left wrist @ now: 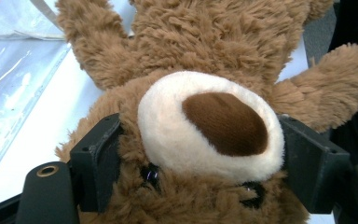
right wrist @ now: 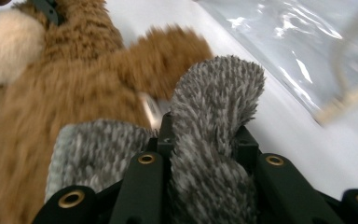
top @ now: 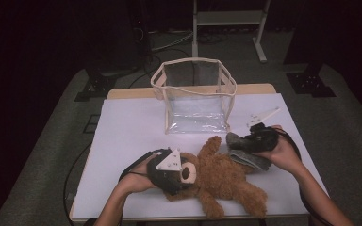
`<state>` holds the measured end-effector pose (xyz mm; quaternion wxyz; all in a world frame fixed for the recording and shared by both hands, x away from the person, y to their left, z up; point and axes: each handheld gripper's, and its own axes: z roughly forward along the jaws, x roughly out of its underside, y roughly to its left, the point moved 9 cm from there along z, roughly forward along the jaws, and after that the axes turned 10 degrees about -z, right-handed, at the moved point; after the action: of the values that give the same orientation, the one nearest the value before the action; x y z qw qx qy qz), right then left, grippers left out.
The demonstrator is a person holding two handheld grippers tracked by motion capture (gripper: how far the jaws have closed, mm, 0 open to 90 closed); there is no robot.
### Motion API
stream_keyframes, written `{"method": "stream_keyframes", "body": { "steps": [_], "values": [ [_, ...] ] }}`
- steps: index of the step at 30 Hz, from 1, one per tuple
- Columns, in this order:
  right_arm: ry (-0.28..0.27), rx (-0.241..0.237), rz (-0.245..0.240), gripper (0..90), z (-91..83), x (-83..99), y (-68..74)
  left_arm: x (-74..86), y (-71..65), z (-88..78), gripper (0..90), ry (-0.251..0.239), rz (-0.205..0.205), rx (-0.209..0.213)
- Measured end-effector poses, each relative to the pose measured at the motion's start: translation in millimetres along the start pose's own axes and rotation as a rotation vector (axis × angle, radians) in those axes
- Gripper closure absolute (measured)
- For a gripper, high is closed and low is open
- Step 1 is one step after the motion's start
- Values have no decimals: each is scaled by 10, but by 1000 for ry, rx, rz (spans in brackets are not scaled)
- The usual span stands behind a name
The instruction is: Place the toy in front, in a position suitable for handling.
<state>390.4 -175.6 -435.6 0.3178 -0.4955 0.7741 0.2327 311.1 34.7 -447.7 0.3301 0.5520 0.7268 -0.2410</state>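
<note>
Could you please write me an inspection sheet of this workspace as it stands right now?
Surface: white table top, wooden edge at the far side.
Job's things: brown teddy bear lying on its back; grey fuzzy cloth beside its arm; clear bag, open top, standing behind them.
Clutter: nothing seen.
Grippers: left gripper shut on the bear's head, either side of the muzzle; right gripper shut on the grey cloth.
Cables: one black cable trails off the table's left edge; more lie on the floor behind.
Surroundings: grey carpet, dark room, a white frame behind.
</note>
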Motion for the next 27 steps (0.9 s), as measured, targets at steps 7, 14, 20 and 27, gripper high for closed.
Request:
{"method": "stream_keyframes", "body": {
  "steps": [7, 14, 20, 27],
  "values": [
    [-51, 28, 59, 713, -326, 296, 46, -28, 108, 20, 206, -52, -56, -15],
    [-103, -25, -6, 712, -341, 163, 390, -73, 286, 24, 199, -103, -163, -87],
    [-121, -67, -101, 711, -239, -60, 705, -85, 329, -9, 211, -109, -190, -121],
    [-134, -75, -37, 712, -183, 90, 581, -61, 259, -154, 228, -81, -131, -92]
  ]
}}
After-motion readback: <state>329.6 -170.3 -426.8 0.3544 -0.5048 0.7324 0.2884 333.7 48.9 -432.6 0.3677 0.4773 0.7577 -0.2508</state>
